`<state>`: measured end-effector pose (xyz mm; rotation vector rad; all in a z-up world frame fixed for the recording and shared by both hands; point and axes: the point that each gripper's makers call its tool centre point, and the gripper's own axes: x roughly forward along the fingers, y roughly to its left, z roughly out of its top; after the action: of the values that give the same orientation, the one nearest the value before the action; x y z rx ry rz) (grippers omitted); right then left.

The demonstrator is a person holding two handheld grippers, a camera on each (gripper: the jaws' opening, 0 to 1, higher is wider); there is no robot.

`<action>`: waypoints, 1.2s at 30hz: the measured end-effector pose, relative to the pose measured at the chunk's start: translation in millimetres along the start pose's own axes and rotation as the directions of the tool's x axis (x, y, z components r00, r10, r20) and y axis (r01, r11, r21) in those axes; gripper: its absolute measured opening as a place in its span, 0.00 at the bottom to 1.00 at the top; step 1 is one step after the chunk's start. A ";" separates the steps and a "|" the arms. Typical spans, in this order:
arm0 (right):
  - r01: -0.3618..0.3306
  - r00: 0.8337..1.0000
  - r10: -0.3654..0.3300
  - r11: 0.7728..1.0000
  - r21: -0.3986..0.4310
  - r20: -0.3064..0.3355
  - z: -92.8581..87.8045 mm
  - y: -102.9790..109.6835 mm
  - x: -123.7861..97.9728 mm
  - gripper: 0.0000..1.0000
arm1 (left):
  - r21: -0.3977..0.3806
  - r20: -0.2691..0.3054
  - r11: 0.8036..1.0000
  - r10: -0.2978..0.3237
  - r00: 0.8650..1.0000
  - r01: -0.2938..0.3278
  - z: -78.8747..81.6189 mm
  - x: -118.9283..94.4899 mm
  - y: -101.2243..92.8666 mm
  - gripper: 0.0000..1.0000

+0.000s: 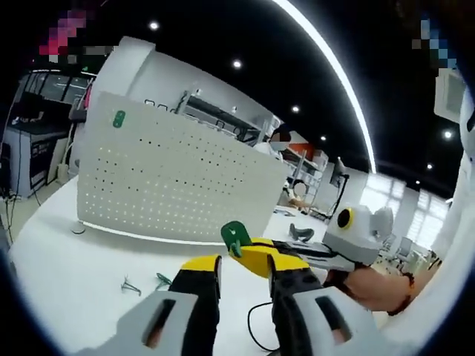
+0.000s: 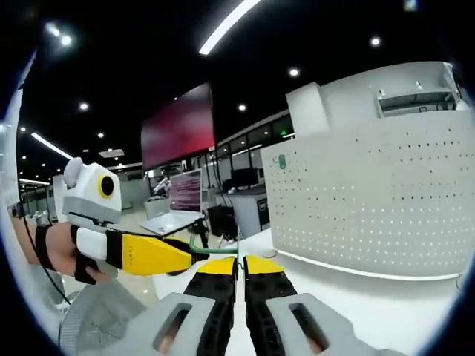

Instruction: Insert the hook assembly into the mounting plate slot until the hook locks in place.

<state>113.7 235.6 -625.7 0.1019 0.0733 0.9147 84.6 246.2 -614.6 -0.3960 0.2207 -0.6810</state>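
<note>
Two grippers meet over a white desk in front of a pegboard, with a green hook passing between them.

In the left gripper view we see our left gripper (image 1: 243, 273) with its jaws apart and nothing between them, above the white desk (image 1: 67, 274). The right gripper (image 1: 261, 256) reaches in from the right and pinches a green hook (image 1: 236, 236) at its yellow tips. The white pegboard (image 1: 178, 182) stands upright toward the desk's far edge, with a second green hook (image 1: 119, 119) mounted near its top left corner. Two small wire hooks (image 1: 145, 283) lie on the desk near our jaws. In the right gripper view our right gripper (image 2: 240, 268) is clenched on a thin green hook stem (image 2: 215, 252), the left gripper (image 2: 178, 256) comes in from the left beside it, and the pegboard (image 2: 371, 200) rises to the right with its mounted hook (image 2: 281, 160).
</note>
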 end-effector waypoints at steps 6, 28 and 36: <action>-0.027 0.999 0.027 1.000 -0.013 0.027 4.9 7.2 0.1 0.02 | -0.030 0.004 1.000 -0.003 1.000 0.004 1.2 1.6 2.4 0.14; -0.075 0.995 0.077 0.997 -0.031 0.061 7.6 19.6 3.0 0.03 | -0.117 0.045 0.993 0.000 0.999 0.005 6.4 -2.9 9.2 0.03; -0.036 0.998 0.038 0.999 -0.038 0.051 7.8 10.5 -0.5 0.08 | -0.048 0.054 0.999 0.014 0.998 -0.011 12.4 0.6 11.7 0.03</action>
<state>105.9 241.2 -616.7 0.0928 0.0062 0.9495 95.7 257.6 -608.4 -0.4577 0.1883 -0.6526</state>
